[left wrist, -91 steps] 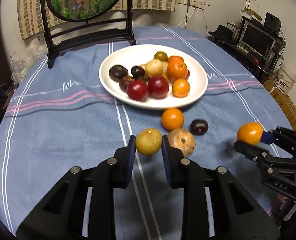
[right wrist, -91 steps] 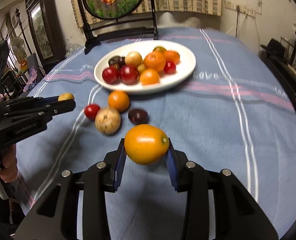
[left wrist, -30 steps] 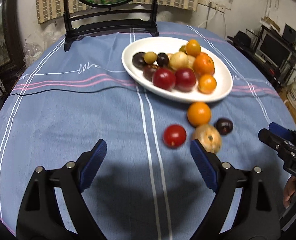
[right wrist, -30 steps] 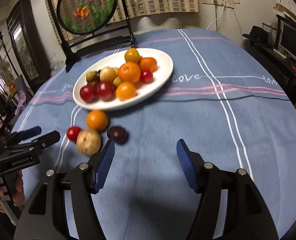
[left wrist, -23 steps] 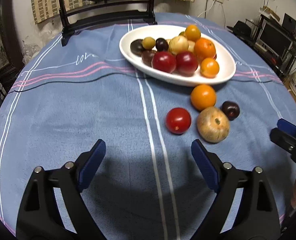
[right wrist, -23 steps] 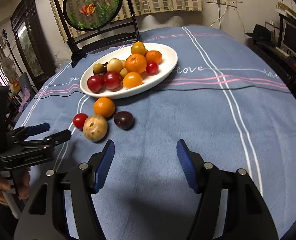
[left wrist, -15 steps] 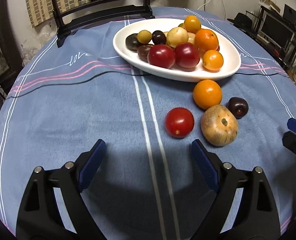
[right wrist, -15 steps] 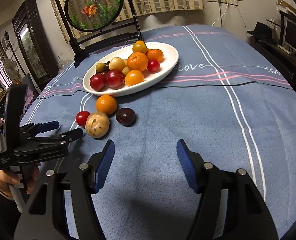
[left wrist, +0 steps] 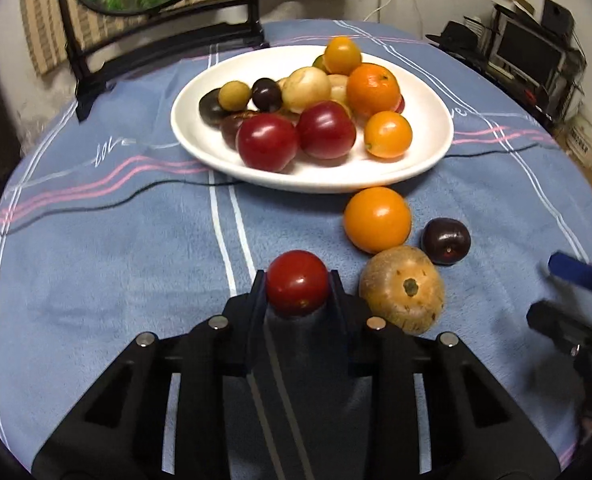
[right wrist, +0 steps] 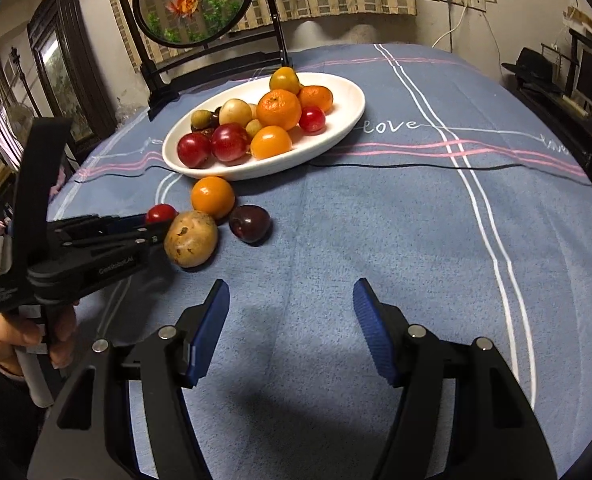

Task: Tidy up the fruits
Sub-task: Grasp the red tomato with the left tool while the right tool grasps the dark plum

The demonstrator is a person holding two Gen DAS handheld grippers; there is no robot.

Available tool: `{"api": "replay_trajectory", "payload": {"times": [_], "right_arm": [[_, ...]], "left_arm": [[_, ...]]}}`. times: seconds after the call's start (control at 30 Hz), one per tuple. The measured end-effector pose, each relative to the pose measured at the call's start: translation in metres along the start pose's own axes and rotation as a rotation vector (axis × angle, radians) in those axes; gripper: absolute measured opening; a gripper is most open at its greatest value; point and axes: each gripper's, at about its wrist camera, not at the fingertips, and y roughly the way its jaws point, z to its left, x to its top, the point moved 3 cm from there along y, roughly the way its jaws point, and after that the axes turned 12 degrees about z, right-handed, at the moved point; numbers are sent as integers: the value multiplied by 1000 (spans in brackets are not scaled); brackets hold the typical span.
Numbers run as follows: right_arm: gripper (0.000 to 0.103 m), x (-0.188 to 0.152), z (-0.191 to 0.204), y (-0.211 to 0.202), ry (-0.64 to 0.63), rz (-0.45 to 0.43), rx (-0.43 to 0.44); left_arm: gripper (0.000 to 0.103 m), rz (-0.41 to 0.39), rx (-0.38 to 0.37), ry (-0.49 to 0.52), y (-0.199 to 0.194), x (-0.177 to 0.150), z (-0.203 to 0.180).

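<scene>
Fruits lie in two groups on the blue striped tablecloth: a heap on the white plate and four loose ones in front of it. On the plate are two dark red plums, an orange, smaller orange-yellow fruits, pale round ones and some dark ones at the back.

The loose ones sit close together just before the plate's near rim. An orange fruit is nearest the plate, a dark plum lies beside it, and a brown fruit with a stem scar touches or nearly touches both.

The fourth is a red tomato. The left gripper has the tomato between its fingers, its jaws closing, and the pads press on either side of it. In the right wrist view the tomato shows just past the left gripper's tips, beside the brown fruit. A hand holds that gripper's handle.

The right gripper hangs over bare cloth, well apart from the loose fruits, jaws about half open with nothing between its blue pads. In the left wrist view it appears blurred at the right edge.

A round painted screen on a black stand is at the table's far side.
</scene>
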Motion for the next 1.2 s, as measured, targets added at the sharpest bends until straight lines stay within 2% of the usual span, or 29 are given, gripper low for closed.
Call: {"api": "replay_trajectory", "payload": {"times": [0.17, 0.27, 0.3, 0.37, 0.5, 0.6, 0.7, 0.83, 1.03, 1.2], "right_arm": [[65, 13, 3, 14, -37, 43, -91], [64, 25, 9, 27, -58, 69, -100], [63, 28, 12, 31, -71, 77, -93], [52, 36, 20, 39, -102, 96, -99], [47, 45, 32, 54, -139, 128, -89], [47, 51, 36, 58, -160, 122, -87], [42, 56, 39, 62, -174, 119, -77], [30, 57, 49, 64, -219, 100, -100], [30, 54, 42, 57, -170, 83, -108], [30, 47, 21, 36, -99, 43, -76]], "left_arm": [[30, -42, -69, -36, -8, -2, 9], [31, -80, -86, -33, -16, -3, 12], [31, -82, -98, -31, -17, -4, 13], [31, -83, -107, -34, -17, -4, 14], [31, -89, -105, -44, -19, -2, 18], [31, -87, -116, -44, -19, -2, 18], [31, -81, -121, -40, -18, -3, 17], [31, -73, -119, -46, -16, -3, 18], [31, -68, -116, -50, -14, -2, 19], [31, -72, -110, -45, -13, -2, 19]]}}
